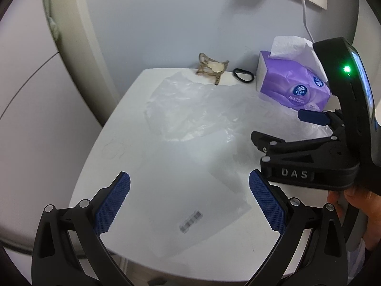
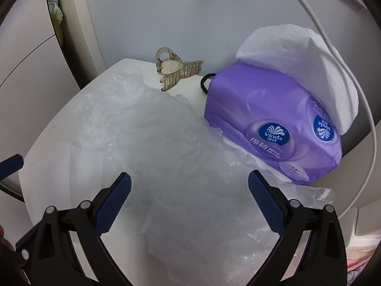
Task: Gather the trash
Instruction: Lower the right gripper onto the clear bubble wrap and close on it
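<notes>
Left wrist view: the left tongs (image 1: 189,199) are spread wide above a white bench (image 1: 123,128) set against a pale wall, holding nothing. A flat sheet with a barcode (image 1: 190,217) lies right below them, with a crumpled clear plastic bag (image 1: 190,109) further back. The right tongs (image 1: 281,128) poke in from the side.

Right wrist view: the right tongs are wide and empty over that bag, its edge touching or maybe tucked under the purple tissue pack (image 2: 264,121). A hair claw (image 2: 175,70) and black hair tie (image 2: 205,81) sit by the wall.
</notes>
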### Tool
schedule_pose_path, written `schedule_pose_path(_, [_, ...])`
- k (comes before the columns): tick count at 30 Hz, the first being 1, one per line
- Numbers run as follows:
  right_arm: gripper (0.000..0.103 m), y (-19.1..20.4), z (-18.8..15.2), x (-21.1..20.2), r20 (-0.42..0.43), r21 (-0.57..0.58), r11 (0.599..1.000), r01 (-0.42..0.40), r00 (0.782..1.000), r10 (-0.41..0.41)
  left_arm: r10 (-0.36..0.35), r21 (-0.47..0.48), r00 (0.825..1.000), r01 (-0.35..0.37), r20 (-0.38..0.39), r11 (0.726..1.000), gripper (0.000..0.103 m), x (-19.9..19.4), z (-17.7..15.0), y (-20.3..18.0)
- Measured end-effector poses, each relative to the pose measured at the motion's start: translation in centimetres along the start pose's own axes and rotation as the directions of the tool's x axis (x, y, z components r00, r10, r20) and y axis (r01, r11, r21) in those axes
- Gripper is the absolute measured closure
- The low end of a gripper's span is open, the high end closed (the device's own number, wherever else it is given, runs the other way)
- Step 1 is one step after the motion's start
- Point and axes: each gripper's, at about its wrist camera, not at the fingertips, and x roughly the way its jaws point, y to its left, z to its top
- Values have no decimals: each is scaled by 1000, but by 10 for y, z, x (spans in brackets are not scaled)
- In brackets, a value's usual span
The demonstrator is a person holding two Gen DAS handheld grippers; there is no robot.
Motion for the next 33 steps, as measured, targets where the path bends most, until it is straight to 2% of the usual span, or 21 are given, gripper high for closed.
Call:
schedule_pose_path(5, [7, -4, 1, -2, 14, 4, 1000, 10, 1000, -10, -73, 30, 997, 73, -10, 997, 6, 13, 10, 2])
schedule_pose_path(16, [7, -10, 4, 8, -8, 1, 1000, 26, 1000, -26, -146, 118, 989, 144, 12, 982, 6, 24, 27, 0])
schedule_pose_path(25, [10, -3, 0, 13, -9, -11, 1000, 25, 1000, -25, -156, 119, 987, 151, 31, 981, 6, 17, 25, 4])
schedule_pose_path(28, [26, -5, -1, 10, 10, 0, 1000, 18, 1000, -18, -166, 108, 985, 161, 36, 981, 6, 15, 23, 4])
schedule_pose_path(30, [43, -7, -2, 6, 18, 9, 1000, 15, 1000, -15, -166, 108, 985, 161, 37, 981, 6, 15, 23, 3])
schedule_pose_path(31, [48, -7, -2, 4, 22, 8, 1000, 16, 1000, -16, -166, 107, 985, 161, 39, 981, 6, 15, 22, 3])
schedule_pose_path(33, [68, -6, -2, 1, 26, 6, 1000, 21, 999, -21, -166, 99, 985, 162, 39, 982, 6, 14, 20, 3])
